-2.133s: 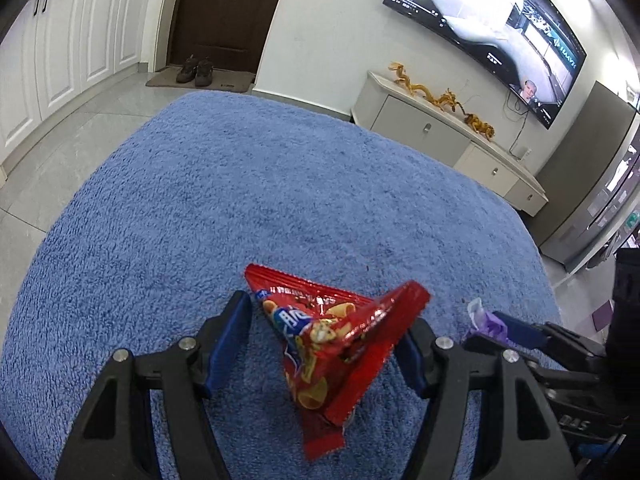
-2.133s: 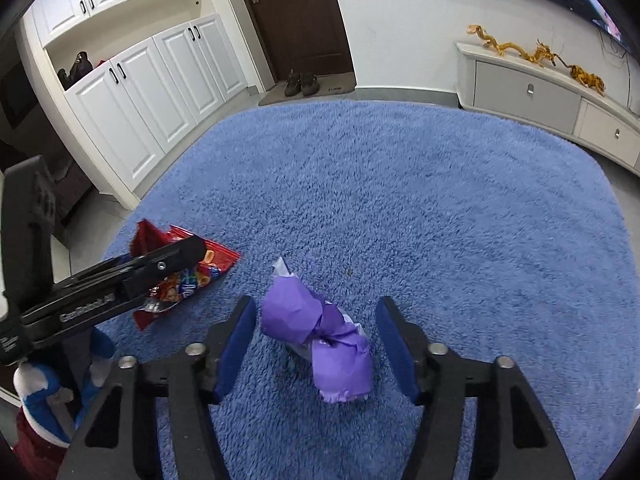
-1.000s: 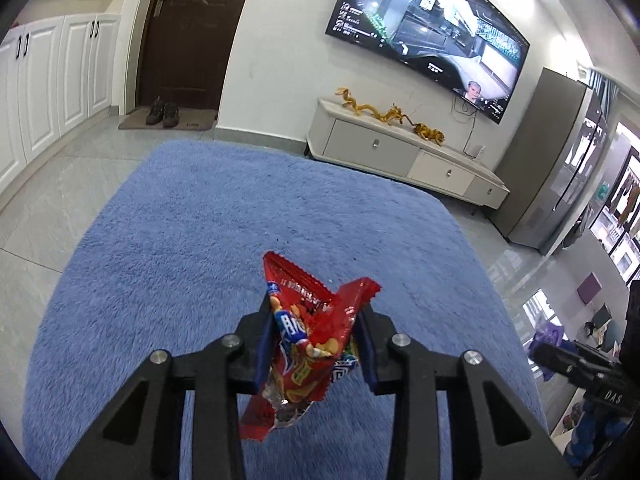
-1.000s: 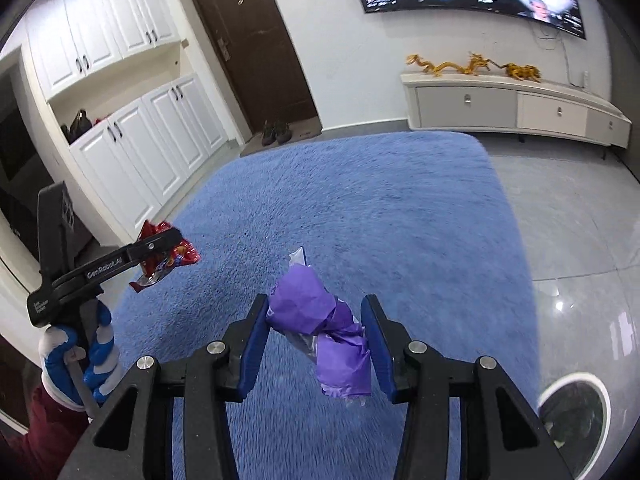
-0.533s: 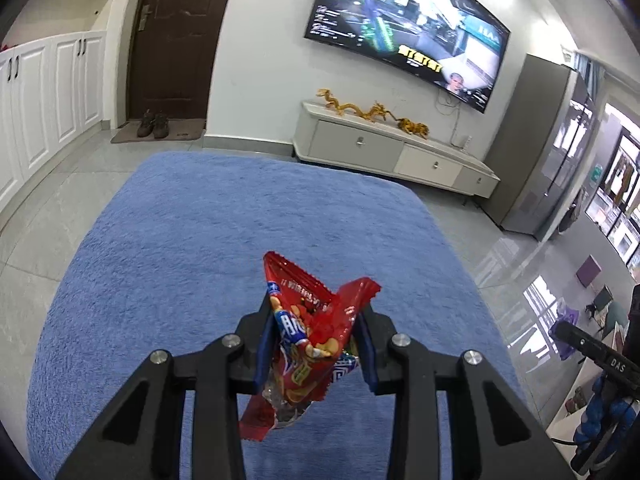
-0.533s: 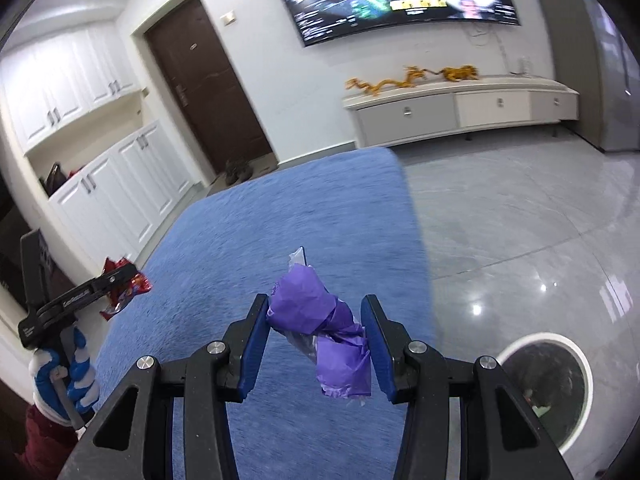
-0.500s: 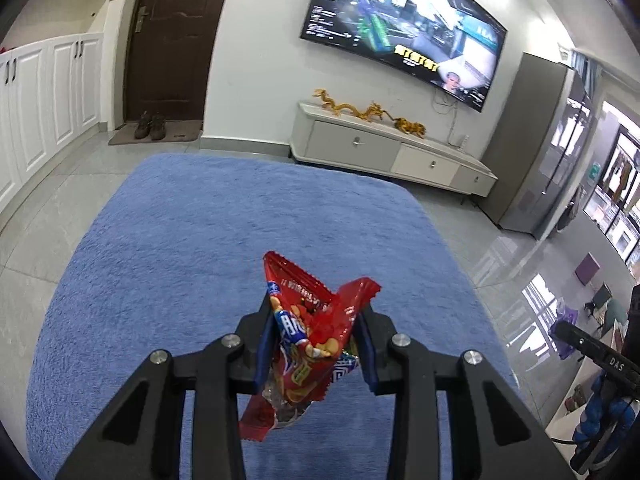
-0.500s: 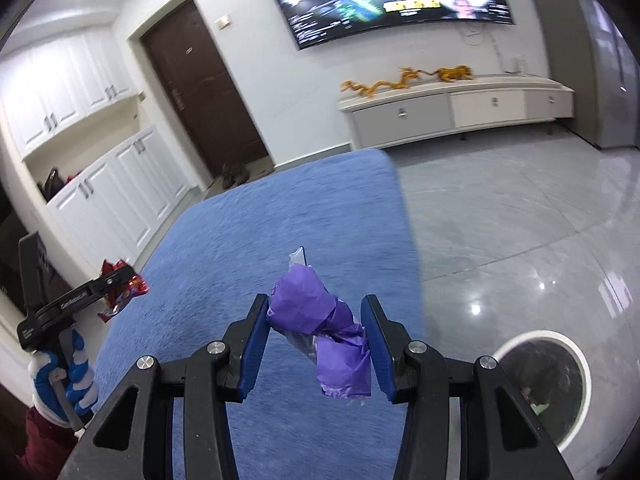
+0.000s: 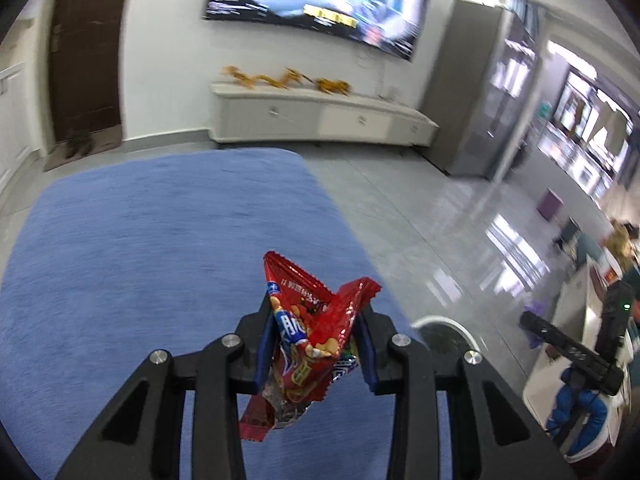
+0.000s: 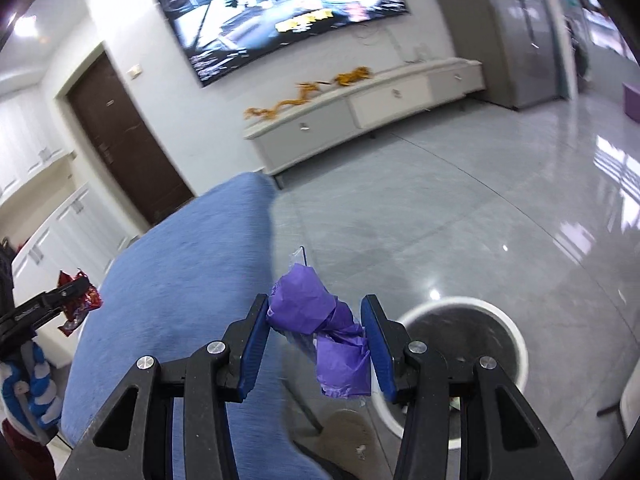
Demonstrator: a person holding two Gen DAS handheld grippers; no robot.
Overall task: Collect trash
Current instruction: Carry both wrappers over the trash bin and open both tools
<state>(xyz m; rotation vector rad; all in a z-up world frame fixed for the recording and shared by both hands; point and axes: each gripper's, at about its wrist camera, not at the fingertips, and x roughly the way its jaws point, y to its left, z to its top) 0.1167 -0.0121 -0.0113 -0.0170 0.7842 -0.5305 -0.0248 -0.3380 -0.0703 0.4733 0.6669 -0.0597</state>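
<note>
Red crinkled foil snack wrapper (image 9: pixel 308 344) is clamped between the blue-padded jaws of the left gripper (image 9: pixel 316 350), held above the blue pile rug (image 9: pixel 160 240); its lower corner hangs below the pads. Right gripper (image 10: pixel 316 344): jaws closed on a crumpled purple plastic wrapper (image 10: pixel 320 320) with a clear film tip sticking up.

Near field, right wrist view: the purple wrapper sits in the air over the rug's right edge, where pile gives way to grey glossy floor tile (image 10: pixel 480 220). Just right of the jaws and below them stands a round white-rimmed waste bin (image 10: pixel 516 340), mouth open upward, interior dark. In the left wrist view the same bin's rim (image 9: pixel 440 322) shows just off the rug edge, partly hidden behind the right-hand finger.

Mid field: tile floor runs unobstructed from the rug edge toward the wall. The left gripper with its red wrapper appears at the left margin of the right wrist view (image 10: pixel 76 300), over the rug's near-left side.

Far field: a low white TV cabinet (image 9: pixel 320 120) carrying golden dragon ornaments (image 10: pixel 304 96), a wall-mounted screen (image 9: pixel 316 4), a dark brown door (image 9: pixel 88 60).
</note>
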